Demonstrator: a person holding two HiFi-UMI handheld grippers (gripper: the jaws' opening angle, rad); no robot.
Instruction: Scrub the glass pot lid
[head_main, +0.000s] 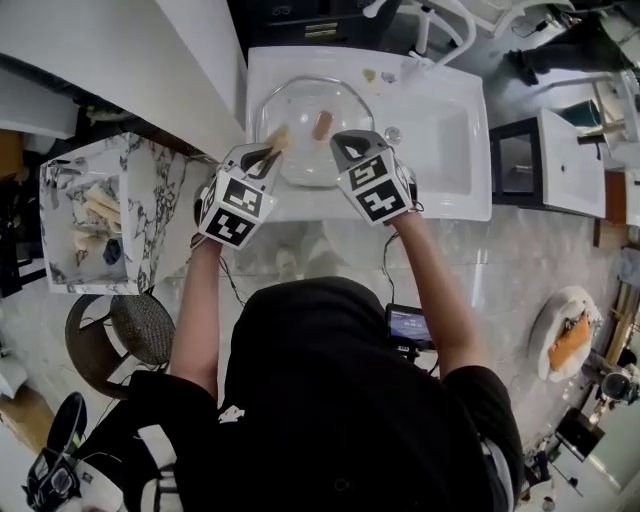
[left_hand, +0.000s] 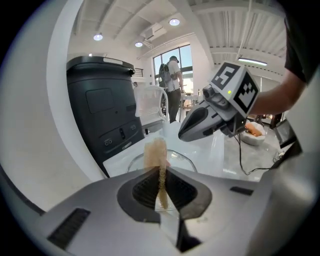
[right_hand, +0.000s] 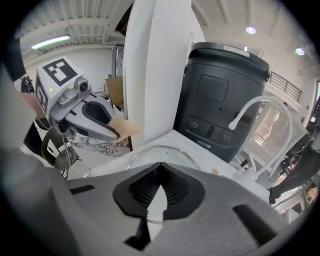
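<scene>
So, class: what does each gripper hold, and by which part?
The left gripper pinches the tan scrub pad by one end; the right gripper is shut, holding nothing.

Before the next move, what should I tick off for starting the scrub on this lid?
1. Grip of the left hand-held gripper on the scrub pad: ok, jaws shut on it.
2. Is the right hand-held gripper free: ok, jaws together, nothing between them.
3. Does the glass pot lid lie flat on the white sink unit: ok.
4. Is the lid steadied: not ok, neither gripper appears to touch it.
5. Is the pad wet or soapy: cannot tell.
</scene>
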